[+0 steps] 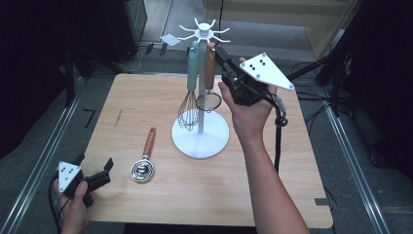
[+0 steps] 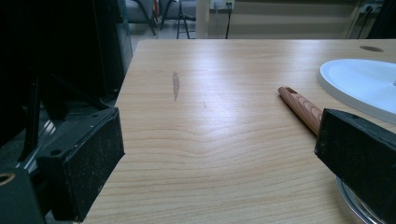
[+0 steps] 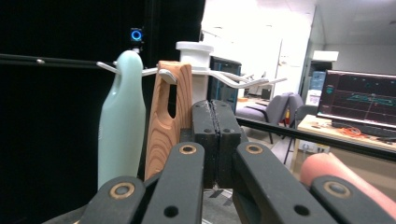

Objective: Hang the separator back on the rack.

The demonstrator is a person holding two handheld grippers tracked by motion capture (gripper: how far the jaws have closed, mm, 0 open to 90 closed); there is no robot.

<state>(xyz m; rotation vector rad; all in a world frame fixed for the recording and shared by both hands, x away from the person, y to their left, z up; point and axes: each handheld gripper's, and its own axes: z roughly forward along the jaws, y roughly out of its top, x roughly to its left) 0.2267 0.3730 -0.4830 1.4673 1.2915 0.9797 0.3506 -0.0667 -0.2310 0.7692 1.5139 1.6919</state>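
Your table carries a white rack with hooks on top; a mint-handled whisk and a wooden-handled strainer hang from it side by side. Your right gripper sits high, just beside the strainer's handle, jaws pressed together with nothing between them. Your left gripper rests at the near left corner, jaws spread wide. A wooden-handled measuring spoon lies flat just beside the left gripper.
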